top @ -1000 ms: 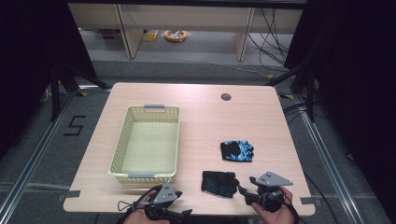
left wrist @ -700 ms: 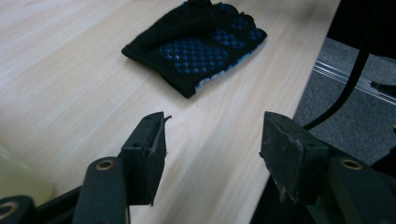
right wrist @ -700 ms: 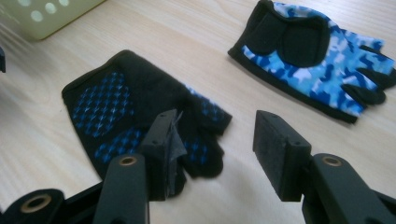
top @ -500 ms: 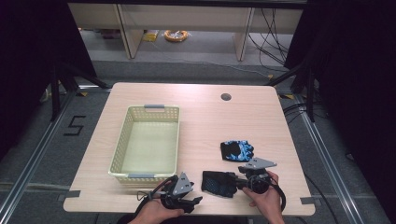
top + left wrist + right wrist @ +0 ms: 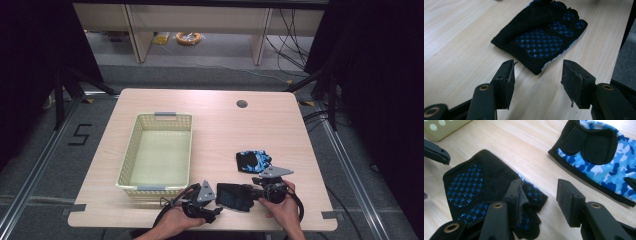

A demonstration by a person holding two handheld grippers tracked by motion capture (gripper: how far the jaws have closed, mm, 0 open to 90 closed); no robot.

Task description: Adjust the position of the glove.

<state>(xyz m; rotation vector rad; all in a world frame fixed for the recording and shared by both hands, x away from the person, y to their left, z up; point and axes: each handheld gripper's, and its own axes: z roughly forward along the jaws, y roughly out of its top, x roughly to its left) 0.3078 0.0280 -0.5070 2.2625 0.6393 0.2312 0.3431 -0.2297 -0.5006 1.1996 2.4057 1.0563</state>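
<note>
A black glove (image 5: 235, 196) with blue grip dots lies palm up near the table's front edge, between my two grippers. My left gripper (image 5: 215, 199) points at its cuff from the left. In the left gripper view the jaws (image 5: 537, 73) stand apart, with the cuff corner of the glove (image 5: 541, 37) just at their tips, untouched. My right gripper (image 5: 256, 192) comes from the right. Its jaws (image 5: 540, 195) straddle the finger end of the glove (image 5: 471, 187) without pressing on it. Both pairs of jaws have just been closing. A blue camouflage glove (image 5: 253, 161) (image 5: 604, 162) lies just behind.
A pale yellow plastic basket (image 5: 127, 155) stands empty on the left half of the wooden table (image 5: 225, 130). A cable hole (image 5: 242, 104) sits near the far edge. The front edge lies close under both hands. Beyond the table are floor, shelving legs and cables.
Both hands have moved inward along the front edge and now flank the black glove. The jaws of both grippers stand narrower than before. Neither glove has moved.
</note>
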